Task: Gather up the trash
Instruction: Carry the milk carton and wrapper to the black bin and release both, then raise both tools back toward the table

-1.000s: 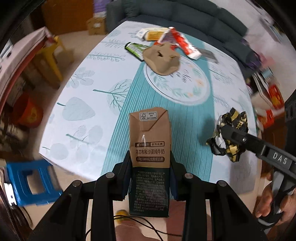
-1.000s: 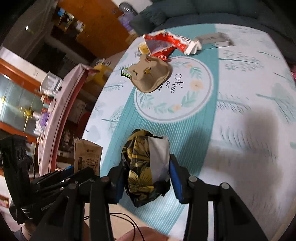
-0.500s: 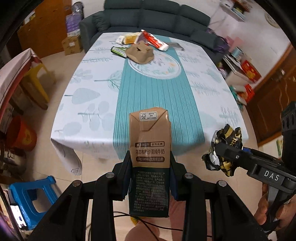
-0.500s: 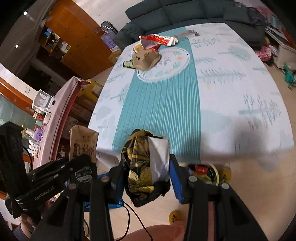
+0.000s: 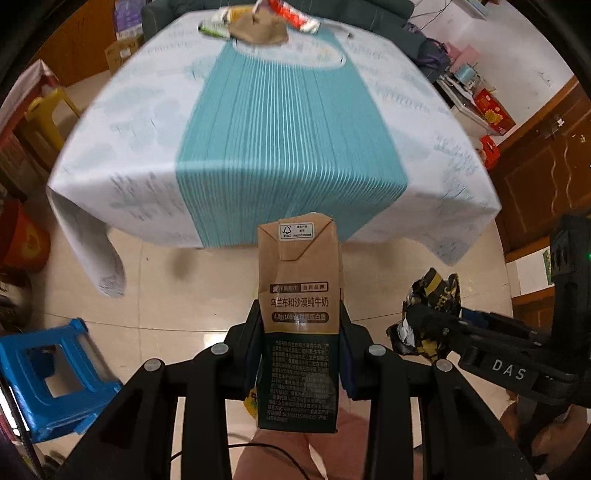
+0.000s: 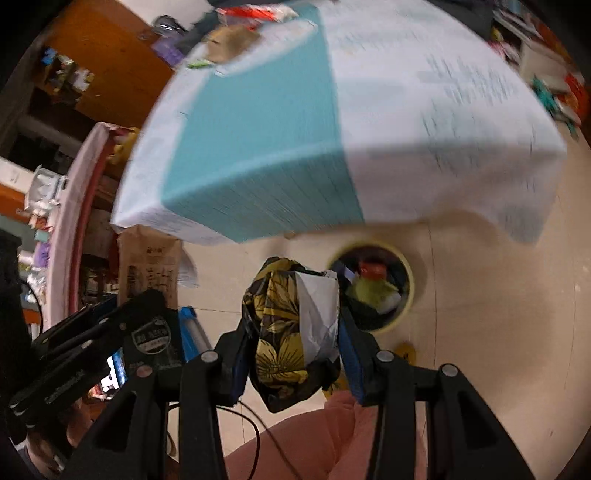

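Note:
My left gripper (image 5: pixel 300 334) is shut on a brown and dark green milk carton (image 5: pixel 298 295), held upright above the tiled floor in front of the table. A crumpled black and gold wrapper (image 6: pixel 295 325) sits clamped in my right gripper (image 6: pixel 293 332); the same wrapper (image 5: pixel 430 314) shows at the right of the left wrist view. Just beyond the wrapper, a round yellow-rimmed trash bin (image 6: pixel 408 295) with rubbish inside stands on the floor under the table's edge. More trash stays at the table's far end: a brown paper tray (image 5: pixel 258 27) and a red wrapper (image 5: pixel 291 14).
The table with its white and teal cloth (image 5: pixel 288 122) fills the upper half of both views. A blue plastic stool (image 5: pixel 48 373) stands at lower left, a yellow stool (image 5: pixel 48 110) and a red bucket (image 5: pixel 22 236) further left. A dark sofa lies behind the table.
Both grippers have pulled back off the table and sunk, now hanging over the floor in front of it. The trash bin has come into the right wrist view. Both grips are unchanged.

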Demonstrator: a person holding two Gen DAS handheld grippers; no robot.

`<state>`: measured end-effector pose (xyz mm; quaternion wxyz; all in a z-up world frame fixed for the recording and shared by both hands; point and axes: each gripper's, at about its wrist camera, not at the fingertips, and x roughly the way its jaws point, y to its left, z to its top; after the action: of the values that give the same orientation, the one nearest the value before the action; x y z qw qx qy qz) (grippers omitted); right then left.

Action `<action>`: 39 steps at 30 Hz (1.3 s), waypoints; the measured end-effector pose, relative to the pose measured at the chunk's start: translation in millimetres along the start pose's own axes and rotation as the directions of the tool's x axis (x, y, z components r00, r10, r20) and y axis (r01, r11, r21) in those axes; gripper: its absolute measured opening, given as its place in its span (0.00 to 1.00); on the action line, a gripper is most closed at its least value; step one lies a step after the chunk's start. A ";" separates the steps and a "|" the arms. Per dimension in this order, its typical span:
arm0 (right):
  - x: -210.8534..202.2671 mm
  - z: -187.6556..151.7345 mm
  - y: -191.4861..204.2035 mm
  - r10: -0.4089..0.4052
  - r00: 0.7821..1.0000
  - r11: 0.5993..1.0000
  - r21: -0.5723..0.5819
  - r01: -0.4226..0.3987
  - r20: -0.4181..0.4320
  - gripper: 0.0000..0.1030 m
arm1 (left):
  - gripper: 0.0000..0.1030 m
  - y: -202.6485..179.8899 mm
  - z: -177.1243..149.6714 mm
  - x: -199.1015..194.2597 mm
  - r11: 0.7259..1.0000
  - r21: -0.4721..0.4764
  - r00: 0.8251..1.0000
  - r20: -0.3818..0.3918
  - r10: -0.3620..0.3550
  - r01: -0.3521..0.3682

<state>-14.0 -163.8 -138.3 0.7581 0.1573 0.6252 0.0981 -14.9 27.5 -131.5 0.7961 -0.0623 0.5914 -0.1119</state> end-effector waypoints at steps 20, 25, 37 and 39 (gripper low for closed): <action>242.5 -13.0 -125.8 0.021 0.995 0.979 0.205 0.001 -0.101 0.53 | 0.52 14.7 -17.1 246.8 0.999 -0.030 0.993 -0.111 0.039 -0.043; 265.5 -1.6 -137.3 -0.009 0.997 0.977 0.210 0.026 -0.079 0.70 | 0.90 17.4 -20.2 262.8 0.996 -0.032 0.992 -0.098 0.082 -0.085; 243.8 3.7 -133.1 -0.059 0.998 0.984 0.169 0.064 -0.033 0.70 | 0.90 12.7 -10.2 222.8 0.991 -0.028 0.991 -0.020 0.131 -0.131; 231.1 3.3 -127.2 -0.063 0.998 0.986 0.155 0.066 -0.025 0.70 | 0.90 9.8 -7.3 210.5 0.991 -0.030 0.992 -0.007 0.126 -0.127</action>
<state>29.1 -202.8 -395.6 0.7399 0.1949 0.6434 0.0258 37.1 -15.8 -331.2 0.7989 -0.0365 0.5980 -0.0524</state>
